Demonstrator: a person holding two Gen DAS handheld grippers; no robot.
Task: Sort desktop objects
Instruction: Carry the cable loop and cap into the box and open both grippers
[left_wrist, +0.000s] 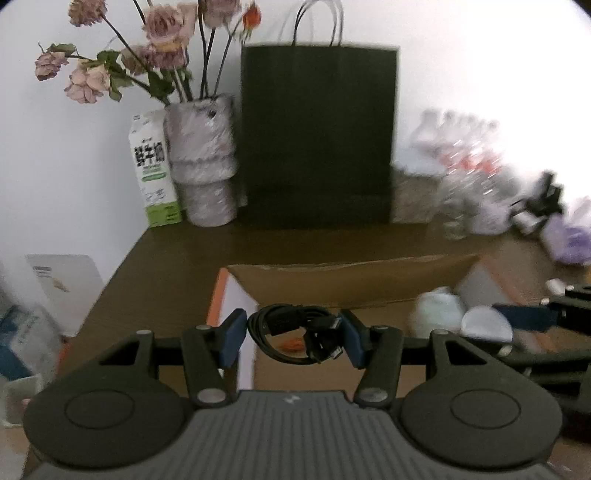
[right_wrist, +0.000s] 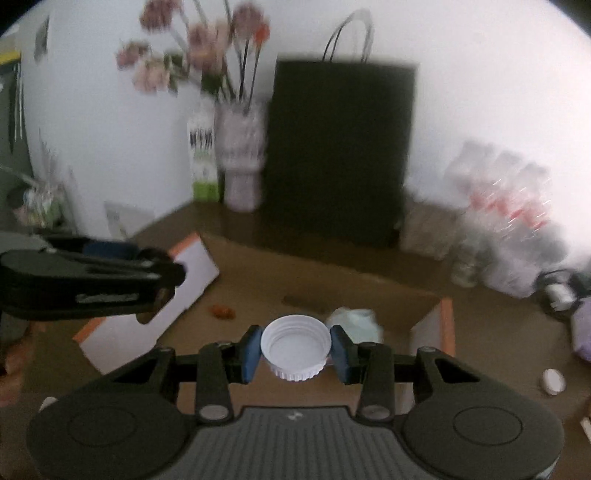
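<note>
Two claws hang over an open brown cardboard box (right_wrist: 369, 291) with white, orange-edged flaps, which sits on the dark brown table (left_wrist: 166, 266). The left claw (left_wrist: 293, 338) is closed on a coiled black cable (left_wrist: 295, 334), its blue pads pressing the bundle from both sides above the box. The right claw (right_wrist: 295, 350) is clamped on a white ribbed plastic bottle cap (right_wrist: 295, 349), open side up, also above the box. Inside the box lie a pale crumpled wad (right_wrist: 356, 323) and a small orange scrap (right_wrist: 222, 312). Behind the box stand a black paper bag (left_wrist: 319, 136), a vase of dried pink roses (left_wrist: 203, 162) and a green-and-white milk carton (left_wrist: 153, 170).
</note>
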